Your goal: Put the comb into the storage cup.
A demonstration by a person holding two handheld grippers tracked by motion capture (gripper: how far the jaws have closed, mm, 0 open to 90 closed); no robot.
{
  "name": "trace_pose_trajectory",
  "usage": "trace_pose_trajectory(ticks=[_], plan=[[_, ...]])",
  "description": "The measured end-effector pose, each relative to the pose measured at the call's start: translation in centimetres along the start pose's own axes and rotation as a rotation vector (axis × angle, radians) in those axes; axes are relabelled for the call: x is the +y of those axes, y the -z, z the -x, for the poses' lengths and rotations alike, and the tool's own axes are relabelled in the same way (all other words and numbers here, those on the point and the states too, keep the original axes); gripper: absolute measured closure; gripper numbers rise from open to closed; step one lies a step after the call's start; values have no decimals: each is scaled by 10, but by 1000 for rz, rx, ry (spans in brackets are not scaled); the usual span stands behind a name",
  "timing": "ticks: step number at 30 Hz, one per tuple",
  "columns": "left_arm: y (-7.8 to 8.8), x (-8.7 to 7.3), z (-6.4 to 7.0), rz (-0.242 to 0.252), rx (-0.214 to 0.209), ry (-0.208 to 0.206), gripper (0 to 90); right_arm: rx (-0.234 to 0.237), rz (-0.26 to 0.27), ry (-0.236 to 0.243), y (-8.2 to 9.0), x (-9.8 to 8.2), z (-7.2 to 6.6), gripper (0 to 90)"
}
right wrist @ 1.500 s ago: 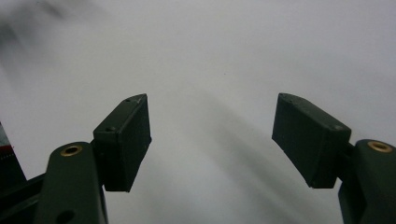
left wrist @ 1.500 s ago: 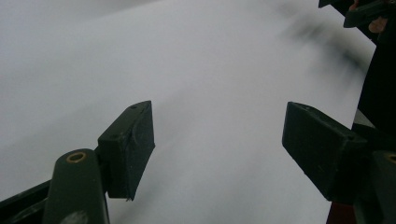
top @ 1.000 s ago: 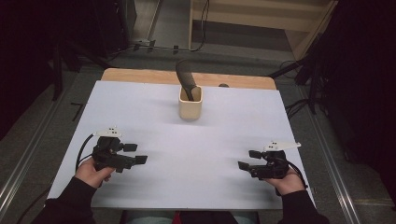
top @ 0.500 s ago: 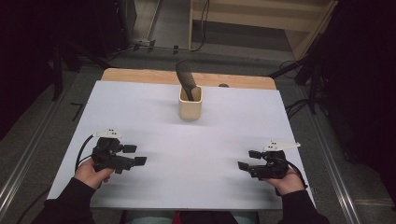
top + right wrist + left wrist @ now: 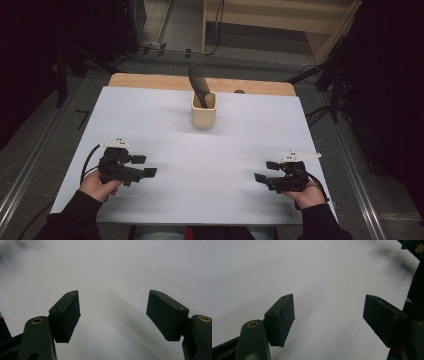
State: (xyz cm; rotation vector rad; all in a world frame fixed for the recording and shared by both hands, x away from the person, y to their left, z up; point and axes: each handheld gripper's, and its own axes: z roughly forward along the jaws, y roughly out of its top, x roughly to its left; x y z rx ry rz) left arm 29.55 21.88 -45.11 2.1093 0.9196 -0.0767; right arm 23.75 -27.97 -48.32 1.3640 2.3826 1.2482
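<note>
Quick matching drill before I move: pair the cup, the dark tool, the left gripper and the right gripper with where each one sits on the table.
1 cup
2 dark tool
3 left gripper
4 right gripper

a near edge of the table, left side, jaws open
b far middle of the white sheet
c near edge, right side, jaws open
d standing in the cup, leaning left

Pairs: 1-b, 2-d, 3-a, 4-c

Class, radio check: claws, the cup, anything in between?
Left claw open, empty. Right claw open, empty. Cup upright at far middle, dark tool inside, untouched. Nothing in the way.
</note>
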Motion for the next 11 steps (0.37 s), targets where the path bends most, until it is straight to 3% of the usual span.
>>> trace_pose_trajectory(ticks=[11], plan=[[0,0,0,0,3,3,260,-1,2,8,0,0,0,251]])
